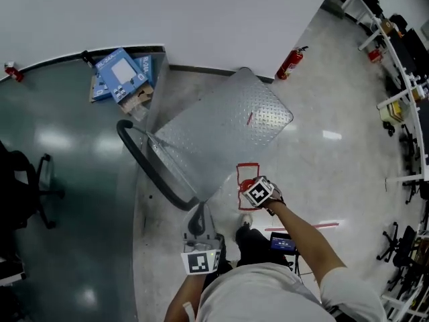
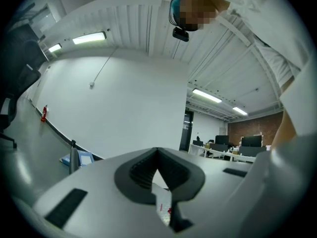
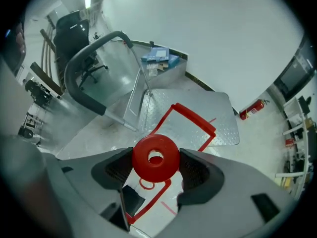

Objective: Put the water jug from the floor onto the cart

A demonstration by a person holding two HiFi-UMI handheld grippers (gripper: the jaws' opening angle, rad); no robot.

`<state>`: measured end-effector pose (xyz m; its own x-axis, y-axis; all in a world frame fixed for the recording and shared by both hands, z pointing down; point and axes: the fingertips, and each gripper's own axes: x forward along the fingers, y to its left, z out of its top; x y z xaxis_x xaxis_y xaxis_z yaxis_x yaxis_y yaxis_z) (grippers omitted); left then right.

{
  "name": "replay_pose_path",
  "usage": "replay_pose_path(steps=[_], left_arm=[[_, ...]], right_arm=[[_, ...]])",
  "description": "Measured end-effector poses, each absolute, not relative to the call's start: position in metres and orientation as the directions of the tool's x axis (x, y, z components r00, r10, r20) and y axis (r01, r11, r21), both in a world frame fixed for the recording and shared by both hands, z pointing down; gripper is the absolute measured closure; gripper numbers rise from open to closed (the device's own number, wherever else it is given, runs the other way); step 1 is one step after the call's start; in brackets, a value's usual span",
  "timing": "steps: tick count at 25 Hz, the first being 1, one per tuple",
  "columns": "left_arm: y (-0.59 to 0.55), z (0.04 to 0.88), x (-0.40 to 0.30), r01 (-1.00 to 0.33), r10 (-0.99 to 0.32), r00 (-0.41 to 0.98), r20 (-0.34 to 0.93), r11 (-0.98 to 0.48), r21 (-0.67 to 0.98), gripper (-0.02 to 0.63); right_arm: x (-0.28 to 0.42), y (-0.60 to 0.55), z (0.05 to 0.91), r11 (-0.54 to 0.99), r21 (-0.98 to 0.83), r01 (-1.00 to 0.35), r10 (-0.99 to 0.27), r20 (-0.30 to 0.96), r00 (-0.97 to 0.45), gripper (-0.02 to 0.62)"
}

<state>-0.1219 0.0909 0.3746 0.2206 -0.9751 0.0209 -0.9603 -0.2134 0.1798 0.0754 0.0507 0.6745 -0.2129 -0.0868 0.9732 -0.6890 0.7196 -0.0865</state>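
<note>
The water jug is clear, with a red cap (image 3: 155, 156) and a red rectangular handle frame (image 3: 194, 119). In the head view the jug (image 1: 247, 177) shows mostly as a red outline at the near edge of the cart's diamond-plate deck (image 1: 228, 123). My right gripper (image 3: 155, 166) is shut on the red cap, one pad on each side; it (image 1: 253, 188) is just above the jug. I cannot tell whether the jug stands on the floor. My left gripper (image 1: 198, 223) is near my body, shut and empty, and its camera looks up at the ceiling (image 2: 158, 175).
The cart's black push handle (image 1: 144, 163) rises at the deck's left end. Blue boxes (image 1: 124, 76) lie by the wall behind it. A red fire extinguisher (image 1: 290, 62) stands at the wall. Office chairs (image 1: 27, 186) are on the left and desks (image 1: 402, 79) on the right.
</note>
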Motion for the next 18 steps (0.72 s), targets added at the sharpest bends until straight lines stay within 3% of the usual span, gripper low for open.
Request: replay_pose_path(steps=[9, 18], left_arm=[[0.051, 0.362, -0.157, -0.989, -0.999, 0.045, -0.014, -0.047, 0.141, 0.603], [0.027, 0.373, -0.190, -0.981, -0.994, -0.106, 0.035, 0.110, 0.158, 0.603]], right_arm=[[0.007, -0.020, 0.678, 0.835, 0.002, -0.551, -0.154, 0.961, -0.231, 0.301], [-0.069, -0.097, 0.709, 0.845, -0.032, -0.533, -0.132, 0.955, -0.267, 0.301]])
